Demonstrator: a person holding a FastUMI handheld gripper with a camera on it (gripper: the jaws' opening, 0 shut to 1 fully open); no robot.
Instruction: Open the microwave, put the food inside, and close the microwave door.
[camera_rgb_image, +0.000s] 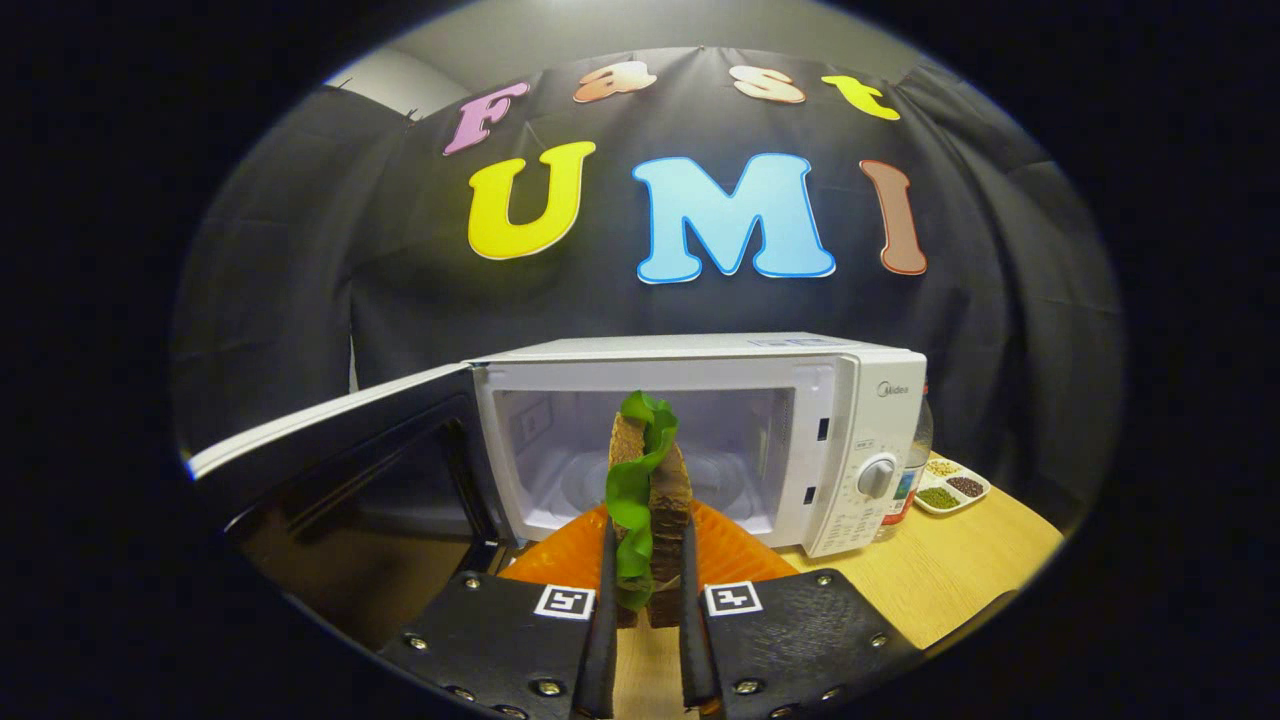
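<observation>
White microwave (700, 440) stands on the desk (950, 570), its door (340, 450) swung wide to the left and the cavity bare. Just before it lies an orange plate (740, 560). The tongs (648, 600) are narrow, both fingers pressing a sandwich (655, 490) held upright above the plate, green leaf showing. To do the step well, the sandwich likely needs to travel level and centred through the opening, clearing the sill, before the fingers part.

Sandwich (648, 490) hiding the middle of the microwave (700, 440) cavity and part of the orange plate (740, 555), bottle (915, 460) mostly hidden behind the microwave, divided dish (952, 485) contents too small to tell, gripper (648, 580) fingers' rear ends cut off
</observation>
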